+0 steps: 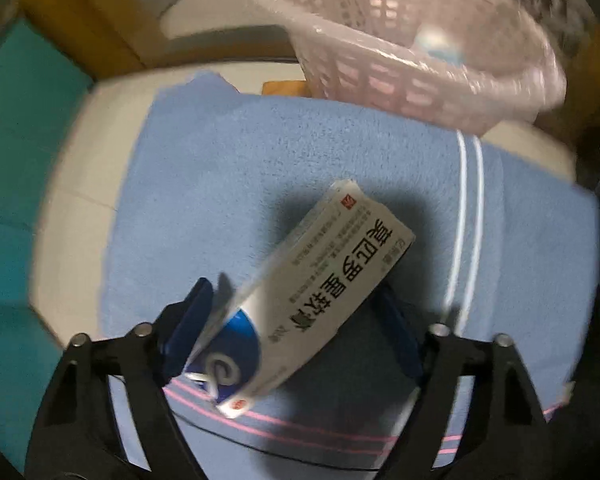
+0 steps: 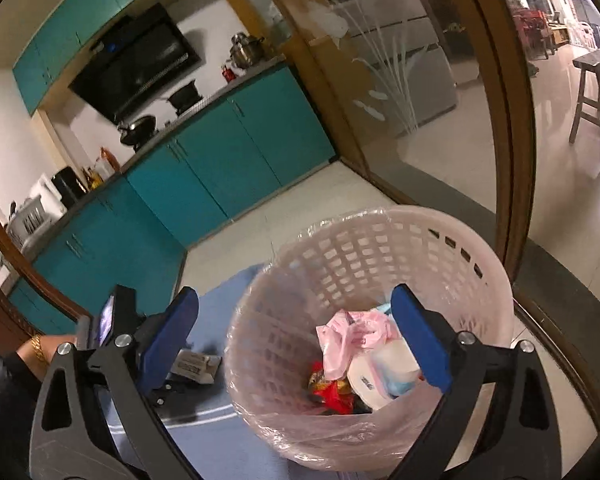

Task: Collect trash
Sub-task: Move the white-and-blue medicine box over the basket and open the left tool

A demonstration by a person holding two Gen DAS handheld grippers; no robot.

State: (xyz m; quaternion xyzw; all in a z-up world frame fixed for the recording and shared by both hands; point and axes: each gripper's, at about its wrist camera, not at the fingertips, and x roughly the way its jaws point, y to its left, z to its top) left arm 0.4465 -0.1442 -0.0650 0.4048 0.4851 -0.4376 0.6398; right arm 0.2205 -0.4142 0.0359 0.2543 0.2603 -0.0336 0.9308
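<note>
Pickup is the step in hand, as I read it: your left gripper point(image 1: 296, 320) points down over the white medicine box point(image 1: 320, 280), which lies tilted on the blue towel point(image 1: 220, 168) between the blue pads point(image 1: 188, 320). The near pad looks to be touching the box's edge; the far one is partly hidden behind it, so I cannot tell whether you have a firm clamp. Make sure both pads bite the long sides before you lift. Further right, the pink basket point(image 2: 380, 240), lined with a clear bag, stands at the towel's far edge and already holds wrappers and a white cup. Your right gripper point(image 2: 300, 340) hovers above it, jaws wide apart and empty. Next, carry the box across and drop it inside the rim.
</note>
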